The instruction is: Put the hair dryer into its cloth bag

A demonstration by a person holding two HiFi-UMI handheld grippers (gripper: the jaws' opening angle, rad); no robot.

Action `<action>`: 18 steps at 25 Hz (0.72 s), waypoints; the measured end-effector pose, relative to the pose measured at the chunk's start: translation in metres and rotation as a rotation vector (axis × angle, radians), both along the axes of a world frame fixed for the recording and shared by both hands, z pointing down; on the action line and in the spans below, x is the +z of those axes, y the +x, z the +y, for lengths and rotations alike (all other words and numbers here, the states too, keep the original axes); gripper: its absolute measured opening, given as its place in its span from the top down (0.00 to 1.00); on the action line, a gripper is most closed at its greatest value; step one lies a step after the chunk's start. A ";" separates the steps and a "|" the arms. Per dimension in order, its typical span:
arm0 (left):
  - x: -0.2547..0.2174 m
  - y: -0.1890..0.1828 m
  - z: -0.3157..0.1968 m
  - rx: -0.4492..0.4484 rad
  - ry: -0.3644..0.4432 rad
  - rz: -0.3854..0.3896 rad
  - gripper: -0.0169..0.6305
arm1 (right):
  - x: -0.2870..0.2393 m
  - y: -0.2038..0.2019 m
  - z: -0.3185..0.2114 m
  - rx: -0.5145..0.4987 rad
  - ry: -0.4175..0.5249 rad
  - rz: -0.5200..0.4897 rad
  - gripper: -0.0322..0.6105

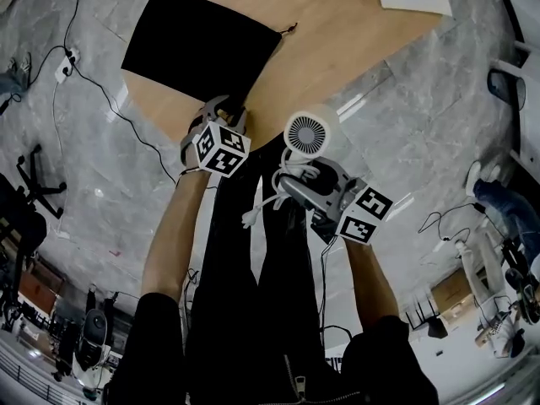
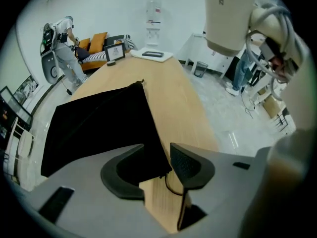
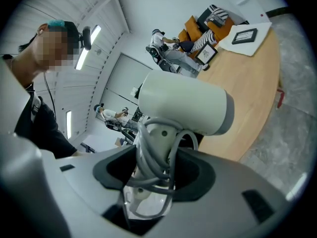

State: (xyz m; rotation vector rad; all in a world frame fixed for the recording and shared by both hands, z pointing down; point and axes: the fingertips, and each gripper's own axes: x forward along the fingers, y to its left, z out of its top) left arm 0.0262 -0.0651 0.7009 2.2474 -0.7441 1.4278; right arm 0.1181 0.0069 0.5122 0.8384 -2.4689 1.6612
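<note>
Work looked to be at the bag-opening step, with nothing yet inside. The cloth bag [image 1: 201,45], black and flat, lay on the wooden surface [image 1: 337,40], its near corner reaching the surface's edge. The left claw [image 2: 156,166] stood wide and empty, tilted steeply down. That near corner and a thin loop of drawstring [image 2: 171,185] showed between its jaws, but neither was pinched. The right claw [image 3: 156,170] was clamped on the handle of the white hair dryer [image 3: 183,105], over the cord [image 3: 148,150] wound round it. It held the dryer in the air by the surface's edge, just beside the left claw. To do this well, the left claw would probably need to take only the upper layer of cloth at the mouth, which seemed to run between the two drawstring corners. Lifting that layer would open a gap, while catching both layers would keep the bag closed. The dryer's barrel looked bulky, so it likely wanted to go in end-first, cord tight against the handle.
</note>
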 end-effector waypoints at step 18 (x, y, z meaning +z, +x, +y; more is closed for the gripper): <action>0.013 -0.013 -0.014 -0.016 0.018 0.005 0.89 | 0.051 -0.004 0.018 -0.009 -0.047 0.016 0.61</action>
